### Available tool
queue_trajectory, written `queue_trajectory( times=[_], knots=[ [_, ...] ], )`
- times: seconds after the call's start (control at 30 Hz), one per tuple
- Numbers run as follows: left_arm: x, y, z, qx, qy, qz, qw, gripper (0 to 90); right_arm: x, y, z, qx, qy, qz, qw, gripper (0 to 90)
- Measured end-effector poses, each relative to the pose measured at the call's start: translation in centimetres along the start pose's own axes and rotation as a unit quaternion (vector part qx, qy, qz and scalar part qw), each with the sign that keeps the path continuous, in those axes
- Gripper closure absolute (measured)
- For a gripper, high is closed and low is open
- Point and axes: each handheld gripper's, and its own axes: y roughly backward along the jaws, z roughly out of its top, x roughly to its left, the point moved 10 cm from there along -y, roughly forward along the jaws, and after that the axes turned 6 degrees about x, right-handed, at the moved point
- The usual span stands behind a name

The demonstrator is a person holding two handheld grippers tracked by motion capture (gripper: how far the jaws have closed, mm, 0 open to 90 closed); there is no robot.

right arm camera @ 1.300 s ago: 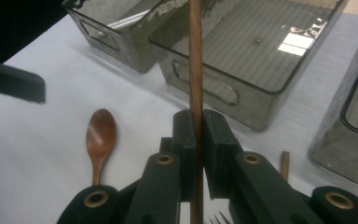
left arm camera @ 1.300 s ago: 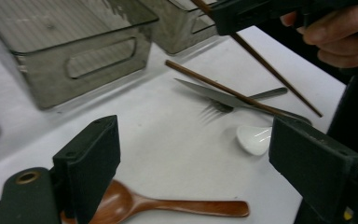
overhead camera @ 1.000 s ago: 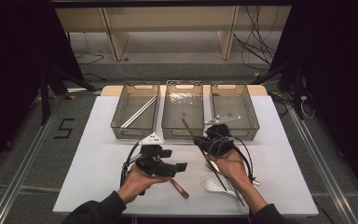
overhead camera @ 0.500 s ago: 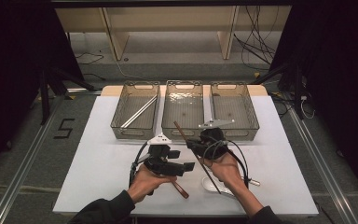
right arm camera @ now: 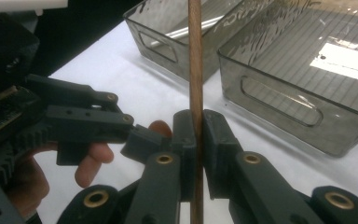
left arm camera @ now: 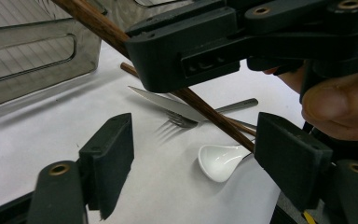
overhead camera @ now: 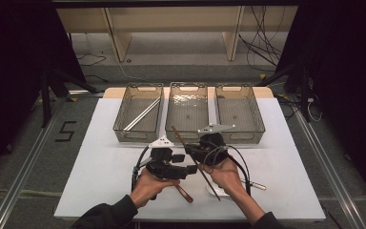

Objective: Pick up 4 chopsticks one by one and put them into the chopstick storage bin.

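Right gripper (right arm camera: 196,140) jaws clamp the wooden chopstick (overhead camera: 195,161), which slants from 11 to 5 o'clock above the surface (overhead camera: 105,167). Left gripper (left arm camera: 193,158) jaws, just narrowing, stand apart with nothing between. Risk: a thin pinch lets the stick pivot or slip, striking the left gripper before reaching the trays (overhead camera: 138,136).

A long, dark brown wooden chopstick (overhead camera: 195,162) is gripped partway along its length, off the counter (overhead camera: 100,167). It slants from its upper end near the middle bin's front wall down toward the person, its lower tip apparently just above the counter.
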Motion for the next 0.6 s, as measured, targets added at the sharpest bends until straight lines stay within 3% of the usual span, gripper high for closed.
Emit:
queue_trajectory(
  times=[0.6],
  knots=[
    [-0.17, -0.18, 0.20, -0.012, 0.012, -0.017, 0.9997, 47.0, 0.92, 0.01, 0.15, -0.012, -0.001, 0.009, 0.9999, 84.8]
  ],
)
